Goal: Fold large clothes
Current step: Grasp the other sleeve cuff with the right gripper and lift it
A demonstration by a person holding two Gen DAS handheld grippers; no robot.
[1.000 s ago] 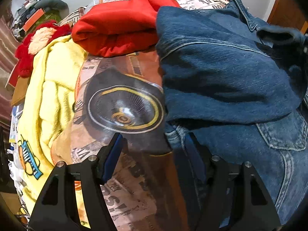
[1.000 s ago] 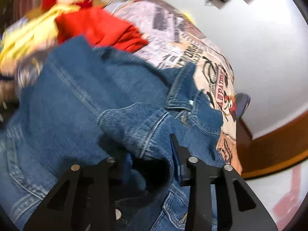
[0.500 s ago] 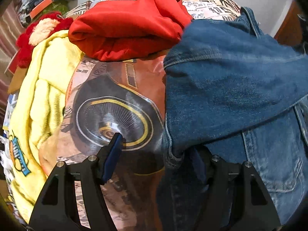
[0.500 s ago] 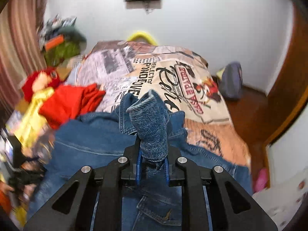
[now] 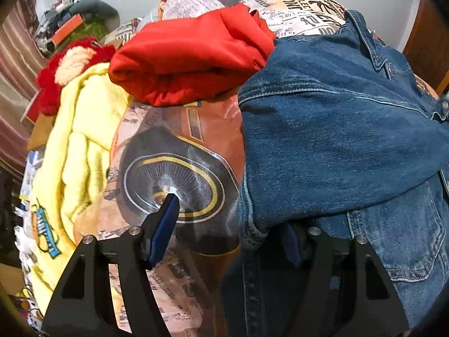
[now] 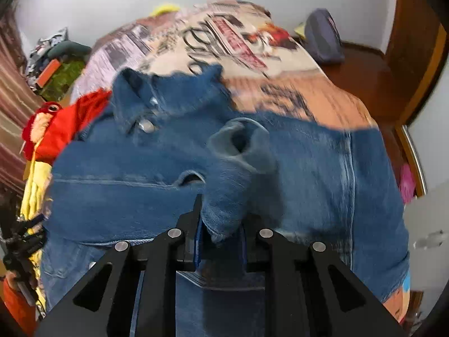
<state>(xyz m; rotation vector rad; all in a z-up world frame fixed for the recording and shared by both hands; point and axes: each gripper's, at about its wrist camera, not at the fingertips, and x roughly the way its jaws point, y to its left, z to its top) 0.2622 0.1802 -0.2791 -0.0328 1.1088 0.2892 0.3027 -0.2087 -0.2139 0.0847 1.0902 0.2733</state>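
Your right gripper [image 6: 220, 231], angled down, pinches the denim jacket [image 6: 196, 168] sleeve, its jaws just reopening slightly; your left gripper [image 5: 230, 233] is spread over the jacket's edge on the bed [image 5: 174, 295].

Newspaper-print bedspread [image 5: 294, 2] with car-wheel motif, red plush toy [image 5: 70, 64] at the bed's left edge, purple bag [image 6: 322, 38] on wooden floor [image 6: 362, 67].
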